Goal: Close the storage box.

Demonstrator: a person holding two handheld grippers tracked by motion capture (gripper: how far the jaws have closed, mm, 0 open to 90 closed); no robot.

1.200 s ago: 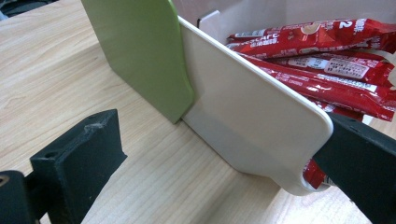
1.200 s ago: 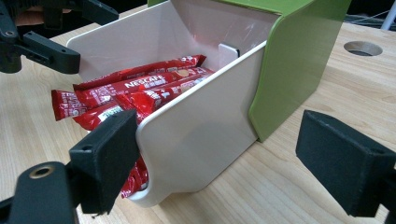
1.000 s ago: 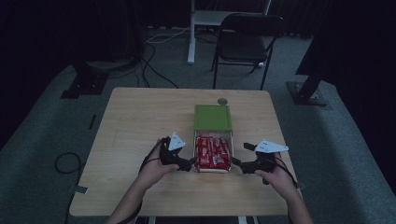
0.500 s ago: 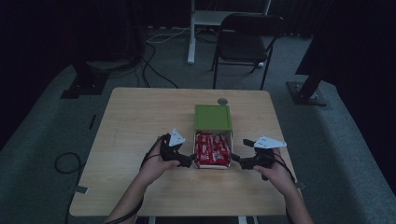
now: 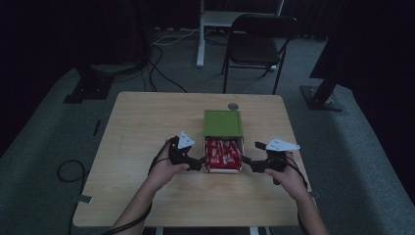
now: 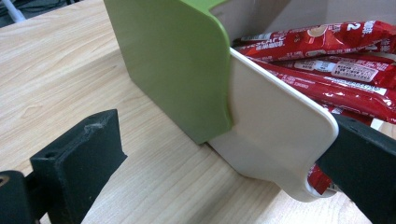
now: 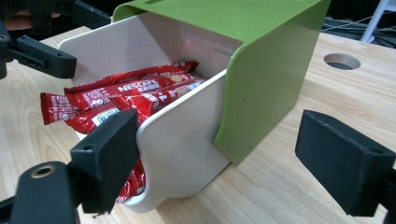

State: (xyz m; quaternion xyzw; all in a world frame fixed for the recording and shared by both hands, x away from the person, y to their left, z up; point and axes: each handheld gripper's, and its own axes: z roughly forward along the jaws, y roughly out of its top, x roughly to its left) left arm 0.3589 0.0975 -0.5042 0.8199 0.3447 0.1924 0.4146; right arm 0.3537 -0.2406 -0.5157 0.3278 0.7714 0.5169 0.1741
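A green box shell lies mid-table with its white drawer pulled toward me, full of red sachets. My left gripper is open at the drawer's left side. In the left gripper view its jaws straddle the drawer's white side wall, with the green shell and sachets beyond. My right gripper is open at the drawer's right side. In the right gripper view the jaws straddle the white wall and the shell's corner; the sachets lie inside.
A round hole sits in the wooden table just behind the box. A black chair and a white stand are past the far edge. Cables run over the floor at the left.
Both grippers have edged a little closer to the drawer's sides. The box and drawer have not visibly shifted.
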